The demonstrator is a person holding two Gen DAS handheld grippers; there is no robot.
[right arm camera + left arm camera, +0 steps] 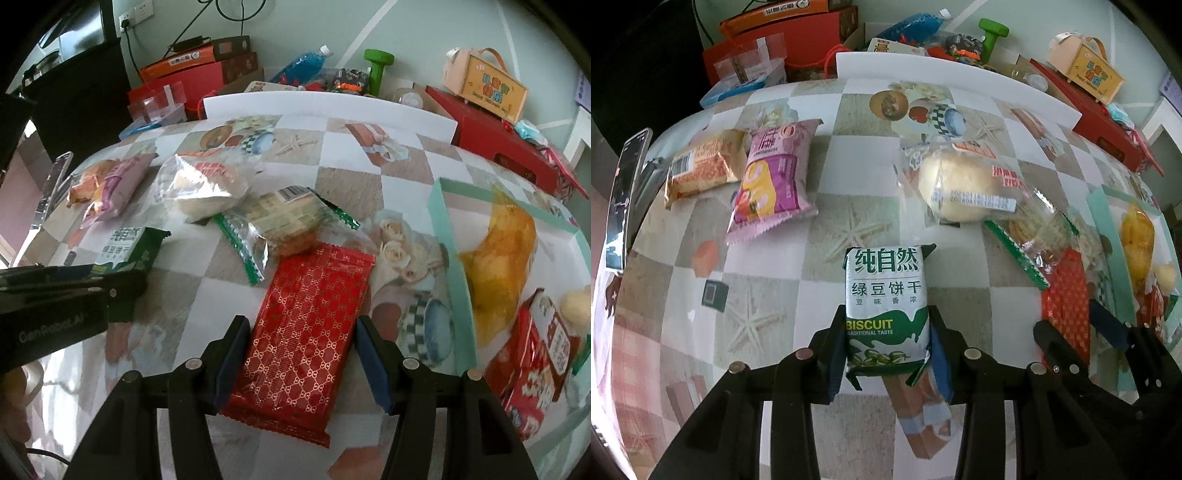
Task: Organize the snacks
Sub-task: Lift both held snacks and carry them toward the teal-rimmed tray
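Patchwork-print tabletop (857, 155) carries scattered snacks. Left claw (886, 354) grips the green biscuit pack (886, 310) near its front edge; right claw (303, 354) straddles the red packet (306, 332), spread, likely bound for the teal tray (447, 236).

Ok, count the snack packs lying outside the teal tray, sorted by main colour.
Green and white: 1, biscuit pack in the left gripper
Red: 1, red packet
Pink: 1, pink packet
Orange: 1, orange packet
Clear wrap: 2, bun and green-edged crackers
Total: 6
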